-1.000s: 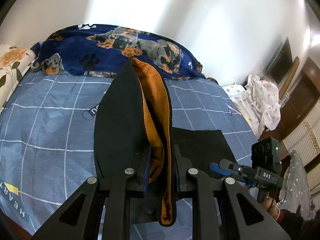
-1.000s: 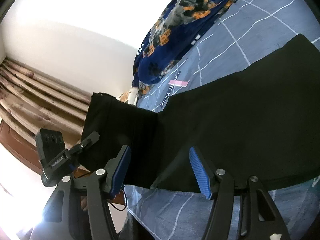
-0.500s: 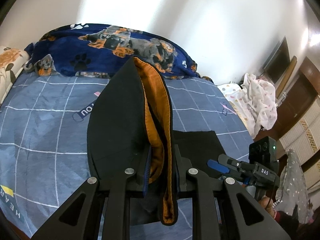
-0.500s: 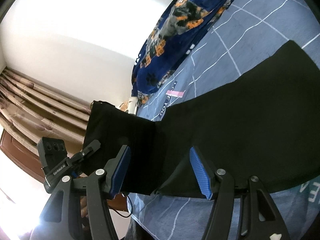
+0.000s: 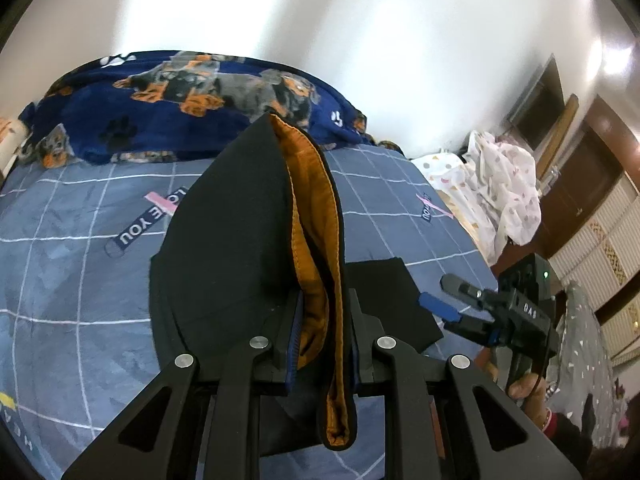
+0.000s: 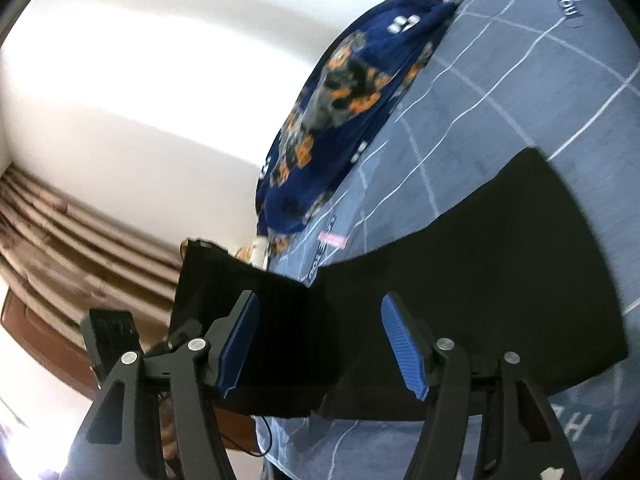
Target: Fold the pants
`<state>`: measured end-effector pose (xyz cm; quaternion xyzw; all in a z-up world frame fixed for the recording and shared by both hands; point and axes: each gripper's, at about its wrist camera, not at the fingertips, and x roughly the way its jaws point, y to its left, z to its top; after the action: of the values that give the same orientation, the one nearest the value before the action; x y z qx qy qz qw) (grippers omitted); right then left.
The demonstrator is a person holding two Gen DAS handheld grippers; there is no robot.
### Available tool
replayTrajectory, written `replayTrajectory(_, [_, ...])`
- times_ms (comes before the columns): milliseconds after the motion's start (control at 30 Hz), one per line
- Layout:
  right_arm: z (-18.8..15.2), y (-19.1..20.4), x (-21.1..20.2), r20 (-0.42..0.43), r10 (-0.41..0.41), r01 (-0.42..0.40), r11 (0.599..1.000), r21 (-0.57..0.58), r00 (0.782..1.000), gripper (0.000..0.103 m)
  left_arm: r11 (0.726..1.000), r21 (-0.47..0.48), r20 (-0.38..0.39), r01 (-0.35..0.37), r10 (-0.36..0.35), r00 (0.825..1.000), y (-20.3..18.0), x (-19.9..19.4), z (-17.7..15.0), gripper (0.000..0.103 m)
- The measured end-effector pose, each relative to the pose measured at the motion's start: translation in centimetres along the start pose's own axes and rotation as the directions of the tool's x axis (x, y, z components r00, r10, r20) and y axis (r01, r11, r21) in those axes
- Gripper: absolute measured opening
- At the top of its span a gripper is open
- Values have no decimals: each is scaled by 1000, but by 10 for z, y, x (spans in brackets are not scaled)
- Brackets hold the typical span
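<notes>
1. Pants, black cloth with an orange lining [image 5: 248, 240], are pinched at one edge between the two black fingers of the left gripper [image 5: 322, 340], whose blue pads press the doubled hem from both sides.
2. Beyond those fingers the held part rises in a peaked fold, lining showing on its right face (one orange-edged flap hangs down between the fingers toward the camera).
3. Right of the left fingers, more black cloth lies flat on the grey-blue checked bed sheet [image 5: 72, 248].
4. Fingers of the right gripper [image 6: 320, 344] stand wide apart, blue ribbed pads facing each other, with nothing pinched; the black pants [image 6: 480, 272] spread on the sheet ahead of and below them.
5. Left of the right fingers, the lifted part of the pants stands up by the left gripper [image 6: 116, 336].
6. Farther out from both pairs of fingers, a navy fleece blanket printed with dogs [image 5: 192, 108] is bunched against the white wall [image 5: 320, 20].
7. Far right of the left fingers lies a crumpled white patterned cloth [image 5: 504, 184].
</notes>
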<state>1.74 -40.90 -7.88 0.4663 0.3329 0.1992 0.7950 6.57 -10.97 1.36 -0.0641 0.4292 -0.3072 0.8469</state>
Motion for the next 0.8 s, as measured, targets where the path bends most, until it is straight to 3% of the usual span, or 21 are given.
replayTrajectory(267, [17, -20, -23, 54, 21, -25, 996, 83, 998, 65, 999, 28, -46, 45, -44, 998, -28, 28, 6, 20])
replayTrajectory(533, [19, -44, -24, 29, 74, -79, 978, 191, 997, 66, 996, 61, -104, 72, -65, 992, -58, 63, 8, 20])
replayTrajectory(800, [26, -56, -33, 30, 91, -95, 973, 212, 995, 69, 992, 89, -164, 90, -74, 984, -88, 99, 7, 20])
